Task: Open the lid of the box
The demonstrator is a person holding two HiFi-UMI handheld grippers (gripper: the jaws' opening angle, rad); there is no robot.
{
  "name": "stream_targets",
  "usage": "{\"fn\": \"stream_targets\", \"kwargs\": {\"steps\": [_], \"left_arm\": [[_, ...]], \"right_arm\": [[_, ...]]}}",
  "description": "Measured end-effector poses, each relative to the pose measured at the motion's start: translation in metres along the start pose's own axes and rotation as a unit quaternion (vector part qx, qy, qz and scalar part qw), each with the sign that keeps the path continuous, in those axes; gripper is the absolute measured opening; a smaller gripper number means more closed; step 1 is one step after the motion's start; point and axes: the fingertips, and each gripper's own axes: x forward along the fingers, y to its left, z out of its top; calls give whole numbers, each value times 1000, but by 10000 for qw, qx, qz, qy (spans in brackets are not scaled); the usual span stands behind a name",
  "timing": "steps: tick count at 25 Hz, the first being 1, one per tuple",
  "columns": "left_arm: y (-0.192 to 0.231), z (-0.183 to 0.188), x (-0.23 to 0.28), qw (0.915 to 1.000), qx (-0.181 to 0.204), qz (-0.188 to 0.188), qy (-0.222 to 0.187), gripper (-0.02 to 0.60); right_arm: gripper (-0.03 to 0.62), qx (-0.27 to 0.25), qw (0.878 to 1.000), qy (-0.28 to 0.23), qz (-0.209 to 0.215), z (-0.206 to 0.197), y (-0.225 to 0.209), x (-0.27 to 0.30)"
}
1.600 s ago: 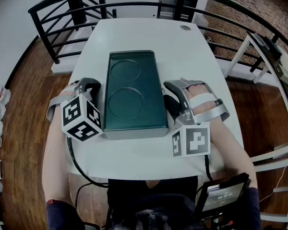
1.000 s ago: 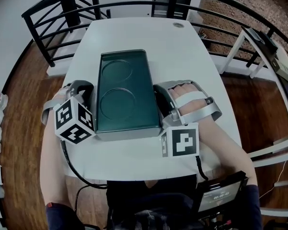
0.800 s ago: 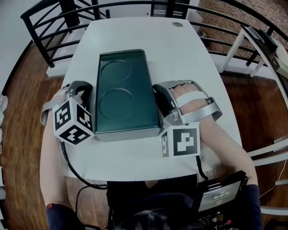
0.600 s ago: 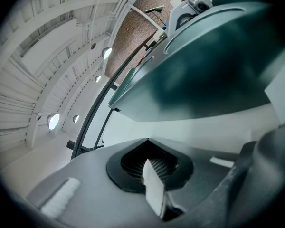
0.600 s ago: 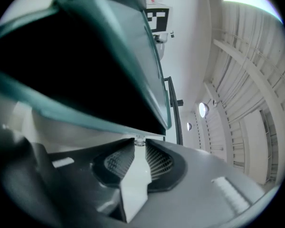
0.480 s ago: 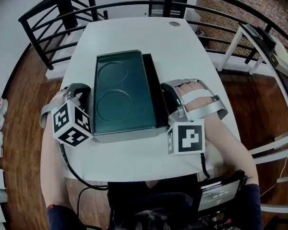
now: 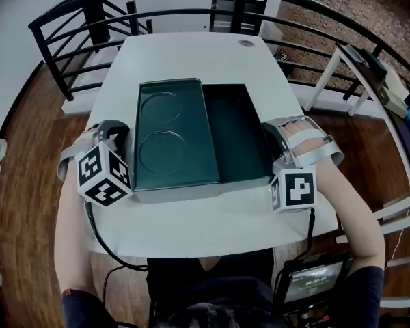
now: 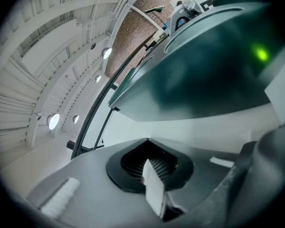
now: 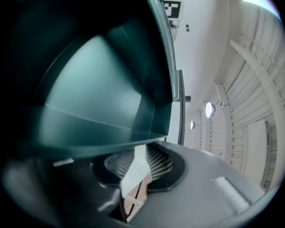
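A dark green lid (image 7: 171, 139) with two round dents lies flat at the left. Beside it the open box body (image 7: 236, 132) shows its dark inside, and its left part runs under the lid's right edge. My right gripper (image 7: 272, 139) is shut on the body's right wall. In the right gripper view that wall (image 9: 95, 75) runs between the jaws. My left gripper (image 7: 123, 132) rests by the lid's left edge. In the left gripper view its jaws meet with nothing between them, and the lid (image 8: 204, 75) looms just past them. I cannot tell whether they touch the lid.
The box lies on a white table (image 7: 191, 53) with a small round fitting (image 7: 246, 44) at its far end. A black railing (image 7: 89, 19) curves round the far and left sides. A device with a screen (image 7: 314, 275) hangs at the person's waist.
The right gripper has moved right with the box body, which slid out from under the lid and shows its inside. The lid and the left gripper have stayed nearly still.
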Motion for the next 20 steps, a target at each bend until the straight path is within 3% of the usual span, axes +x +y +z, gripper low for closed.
{"fn": "stream_targets", "kwargs": {"steps": [3,5,8,11,14,17,20], "left_arm": [[1,-1,-1,10000,7,-5,7,17],[2,-3,-2,10000,6,12,20,17],[1,-2,0,10000,2,13,8,17],[0,-1,0,10000,-2,5,8,17],[1,-1,0,10000,4,11,9,17],[2,-1,-1,10000,5,22,9,17],[2,0,-1,10000,2,11,7,17]], "right_arm": [[72,-6,9998,173,74,-18,6,-1],[5,22,9990,435,110,-33,7,1],[5,252,9981,553,-65,-54,6,2],[5,494,9971,549,-165,-63,3,-4],[5,832,9940,376,-595,-62,-17,-13],[5,1434,9851,32,-951,-50,-38,-15],[4,1858,9774,-5,-1011,-48,-43,-8]]}}
